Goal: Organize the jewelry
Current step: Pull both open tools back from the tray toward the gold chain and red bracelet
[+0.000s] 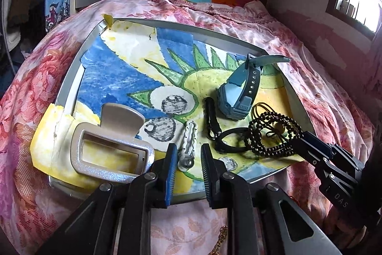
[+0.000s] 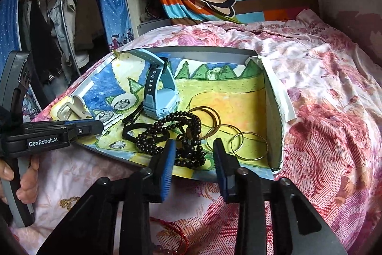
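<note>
Two pairs of tongs hang over the near edge of the tray (image 1: 71, 78) on the bed (image 2: 322, 92), both spread and holding nothing. My left tongs (image 1: 186, 159) straddle the white hair clip (image 1: 189, 145) without pressing it; my right tongs (image 2: 194, 154) stand over the dark bead necklace (image 2: 172, 133), pads clear of it. The jewelry all lies inside the tray on its painted paper lining (image 1: 114, 68): the silver claw clip (image 1: 112, 149) at near left, the blue watch (image 1: 236, 92) propped upright toward the middle, the black hair ties (image 1: 229, 142) and beads beside it, the gold bangles (image 2: 241, 142) at near right. I judge the beads are next, and they want a low, centred pinch on a bunched part, lifted slowly so the loops do not drag the hair ties or bangles along. What the beads are tangled with I cannot make out, nor the small yellowish piece (image 1: 278, 128) at their centre. A gold chain (image 1: 220, 240) and a red cord (image 2: 172, 228) lie on the bedspread outside the tray, both cut off by the tongs' arms.
</note>
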`<action>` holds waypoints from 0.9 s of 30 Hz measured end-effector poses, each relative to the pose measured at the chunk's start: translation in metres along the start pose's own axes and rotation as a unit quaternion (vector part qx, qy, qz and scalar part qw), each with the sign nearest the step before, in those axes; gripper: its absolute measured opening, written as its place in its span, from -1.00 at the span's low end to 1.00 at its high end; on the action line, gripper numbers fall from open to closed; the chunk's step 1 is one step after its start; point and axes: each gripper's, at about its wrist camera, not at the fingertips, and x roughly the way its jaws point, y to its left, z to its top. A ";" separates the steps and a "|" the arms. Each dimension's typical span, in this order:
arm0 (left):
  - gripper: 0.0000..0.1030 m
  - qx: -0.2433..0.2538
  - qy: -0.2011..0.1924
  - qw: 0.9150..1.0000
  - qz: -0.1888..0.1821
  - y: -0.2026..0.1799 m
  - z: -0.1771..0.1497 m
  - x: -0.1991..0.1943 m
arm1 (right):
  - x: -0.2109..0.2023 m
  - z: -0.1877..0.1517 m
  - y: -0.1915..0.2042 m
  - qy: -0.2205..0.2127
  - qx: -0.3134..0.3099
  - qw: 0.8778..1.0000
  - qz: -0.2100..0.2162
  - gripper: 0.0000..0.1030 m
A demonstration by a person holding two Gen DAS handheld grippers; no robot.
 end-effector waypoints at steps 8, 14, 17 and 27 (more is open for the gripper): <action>0.02 -0.013 -0.034 0.999 -0.001 -0.003 -0.002 -0.023 | -0.014 0.002 -0.002 -0.017 0.006 1.000 -0.019 0.03; 0.35 -0.034 -0.085 0.996 -0.006 -0.003 0.001 -0.055 | -0.029 0.004 -0.001 -0.033 0.006 0.999 -0.037 0.28; 0.70 -0.039 -0.111 0.993 0.000 -0.003 0.002 -0.069 | -0.039 0.005 0.001 -0.045 0.001 0.998 -0.046 0.54; 0.98 -0.049 -0.174 0.983 0.015 -0.002 -0.009 -0.114 | -0.078 0.010 0.018 -0.087 -0.021 0.995 -0.047 0.82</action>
